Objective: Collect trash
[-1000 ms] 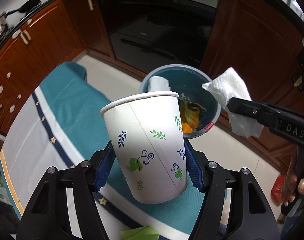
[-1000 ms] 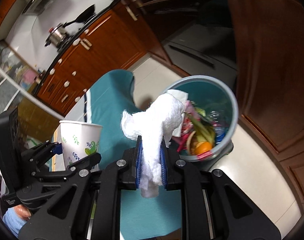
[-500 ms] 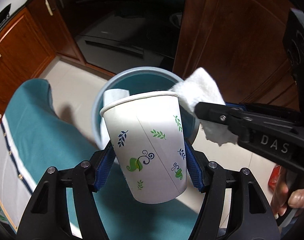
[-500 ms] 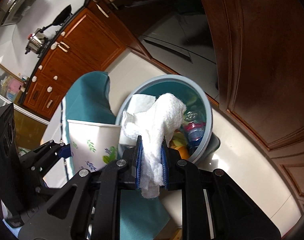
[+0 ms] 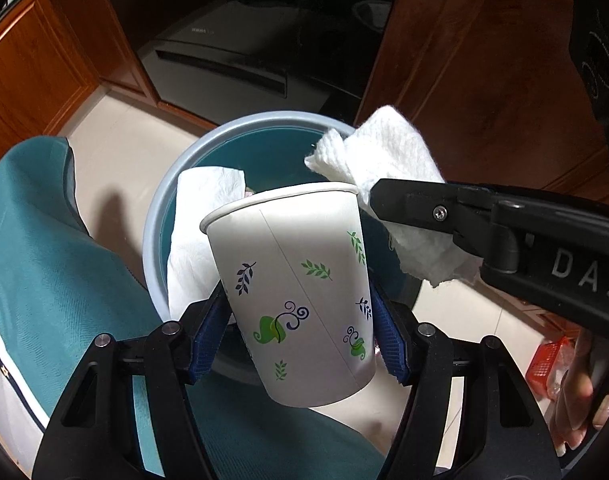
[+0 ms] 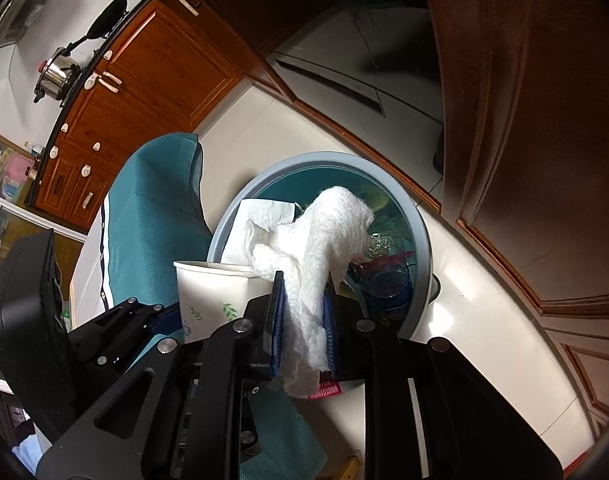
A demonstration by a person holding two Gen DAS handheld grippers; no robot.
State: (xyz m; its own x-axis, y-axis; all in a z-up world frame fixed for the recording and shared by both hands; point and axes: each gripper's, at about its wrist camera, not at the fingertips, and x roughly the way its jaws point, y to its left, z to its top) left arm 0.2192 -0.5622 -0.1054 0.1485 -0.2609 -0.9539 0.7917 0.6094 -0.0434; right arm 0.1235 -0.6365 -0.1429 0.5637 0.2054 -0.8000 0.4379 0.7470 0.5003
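Left tool (image 5: 300, 344) clamped thin paper cup (image 5: 292, 300) mid-wall: light, crushable. Right tool (image 6: 302, 332) pinched soft, limp tissue wad (image 6: 316, 256) above bin (image 6: 422, 240).

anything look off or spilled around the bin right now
No spill shows. One oddity: a white paper sheet hangs over the trash bin rim instead of lying inside. The paper cup in the left gripper is tilted.

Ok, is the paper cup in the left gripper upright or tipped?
Roughly upright, leaning a little. The paper cup sits rim-up between the left gripper pads, over the trash bin, its base angled toward the right.
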